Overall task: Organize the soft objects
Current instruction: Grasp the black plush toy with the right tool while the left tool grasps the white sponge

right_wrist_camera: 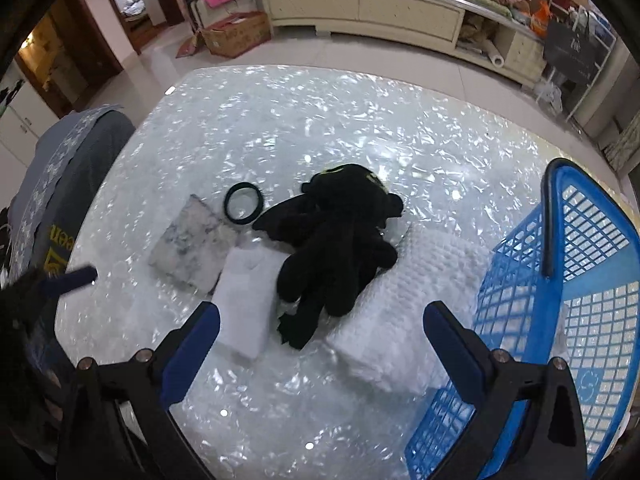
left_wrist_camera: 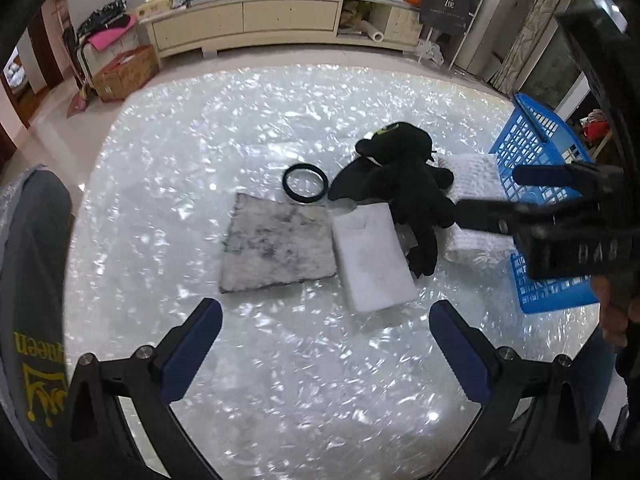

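Observation:
A black plush toy (left_wrist_camera: 404,188) (right_wrist_camera: 340,236) lies on the shiny white table, partly on a white quilted towel (left_wrist_camera: 476,184) (right_wrist_camera: 420,280). Beside it lie a white foam pad (left_wrist_camera: 372,256) (right_wrist_camera: 248,296), a grey marbled fuzzy cloth (left_wrist_camera: 276,244) (right_wrist_camera: 188,248) and a black ring (left_wrist_camera: 305,182) (right_wrist_camera: 243,203). My left gripper (left_wrist_camera: 324,340) is open and empty, near the table's front. My right gripper (right_wrist_camera: 320,340) is open and empty, just short of the plush; in the left wrist view its fingers (left_wrist_camera: 480,216) reach beside the plush.
A blue plastic lattice basket (left_wrist_camera: 536,168) (right_wrist_camera: 560,300) stands on the table's right side. A grey chair back with a cover (left_wrist_camera: 32,260) (right_wrist_camera: 68,184) is at the left edge. A cream cabinet (left_wrist_camera: 280,20) and a cardboard box (left_wrist_camera: 124,72) stand beyond the table.

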